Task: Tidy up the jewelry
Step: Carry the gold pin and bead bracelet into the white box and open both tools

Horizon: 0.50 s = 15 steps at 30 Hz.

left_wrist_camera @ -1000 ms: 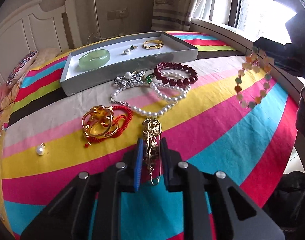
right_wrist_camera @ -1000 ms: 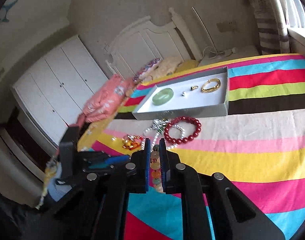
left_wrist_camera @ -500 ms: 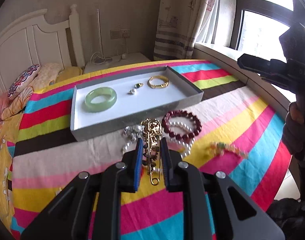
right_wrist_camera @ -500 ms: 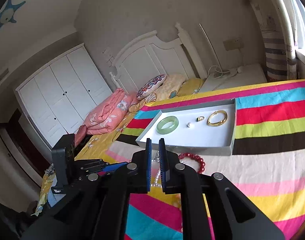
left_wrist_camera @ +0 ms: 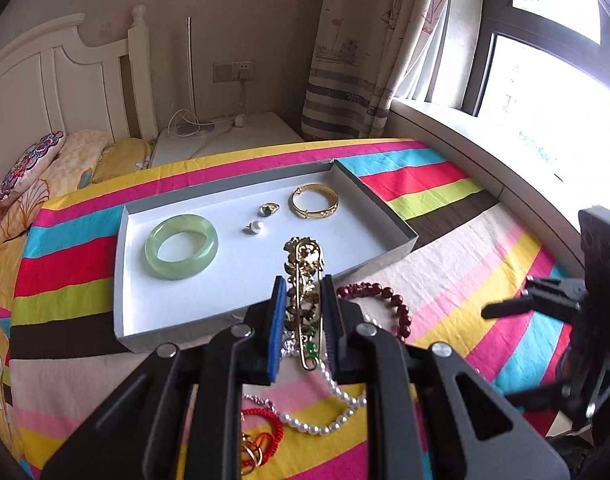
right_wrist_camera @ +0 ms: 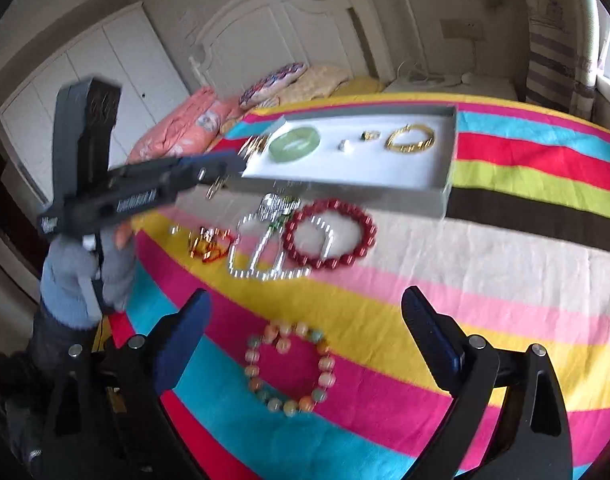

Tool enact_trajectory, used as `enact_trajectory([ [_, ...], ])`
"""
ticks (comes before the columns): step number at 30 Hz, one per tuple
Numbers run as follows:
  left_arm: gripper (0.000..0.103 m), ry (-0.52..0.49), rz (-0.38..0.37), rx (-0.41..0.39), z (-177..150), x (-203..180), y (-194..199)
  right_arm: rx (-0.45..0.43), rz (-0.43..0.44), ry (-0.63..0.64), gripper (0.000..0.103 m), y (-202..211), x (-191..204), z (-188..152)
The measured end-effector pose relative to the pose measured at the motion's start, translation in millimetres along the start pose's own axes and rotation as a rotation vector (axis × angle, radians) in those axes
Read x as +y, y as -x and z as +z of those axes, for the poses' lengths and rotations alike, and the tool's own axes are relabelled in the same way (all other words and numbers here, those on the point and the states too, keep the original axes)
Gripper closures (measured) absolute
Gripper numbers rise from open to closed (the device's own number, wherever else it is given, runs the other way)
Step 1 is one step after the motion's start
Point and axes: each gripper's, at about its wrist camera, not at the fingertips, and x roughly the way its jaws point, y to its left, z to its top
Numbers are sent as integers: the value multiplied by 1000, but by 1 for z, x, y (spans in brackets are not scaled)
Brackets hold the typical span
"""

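Note:
My left gripper (left_wrist_camera: 303,281) is shut on a gold brooch (left_wrist_camera: 305,256) with a safety pin, held above the near wall of the grey tray (left_wrist_camera: 120,280). In the tray lie a jade bangle (left_wrist_camera: 181,246), a pearl stud (left_wrist_camera: 254,227), a ring (left_wrist_camera: 269,209) and a gold bangle (left_wrist_camera: 315,202). My right gripper (right_wrist_camera: 305,296) is open, its jaws wide apart above a multicolour bead bracelet (right_wrist_camera: 326,379) lying on the striped bedspread. The right wrist view, blurred, shows the left gripper (right_wrist_camera: 241,160) at the tray's (right_wrist_camera: 345,188) left corner.
In front of the tray lie a dark red bead bracelet (right_wrist_camera: 369,232), a pearl necklace (right_wrist_camera: 265,274) and a red-string gold piece (left_wrist_camera: 261,436). Pillows (left_wrist_camera: 29,164) and a white headboard are at the far left. A windowsill (left_wrist_camera: 485,160) runs along the right.
The left gripper carried the brooch up from the bedspread to the tray's near wall. The right gripper released the multicolour bracelet, which now lies on the bed, and has opened.

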Motion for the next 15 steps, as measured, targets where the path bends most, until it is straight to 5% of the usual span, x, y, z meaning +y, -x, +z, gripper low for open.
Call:
enact_trajectory([
  [7,86,-4,-19,0,17,-6,-15,163,-188,256,15,-52,43,-23],
  [9,86,-7,-19,-3,14,-7,-13,142,-195,328,73,-54,57,-26],
  [10,86,-5,-20,-5,12,-6,-11,137,-210,327,84,-53,59,-25],
  [12,86,3,-20,-8,9,-3,-9,106,-254,335,84,-51,58,-27],
  [15,86,11,-18,-7,7,3,-9,31,-210,237,84,-36,39,-24],
])
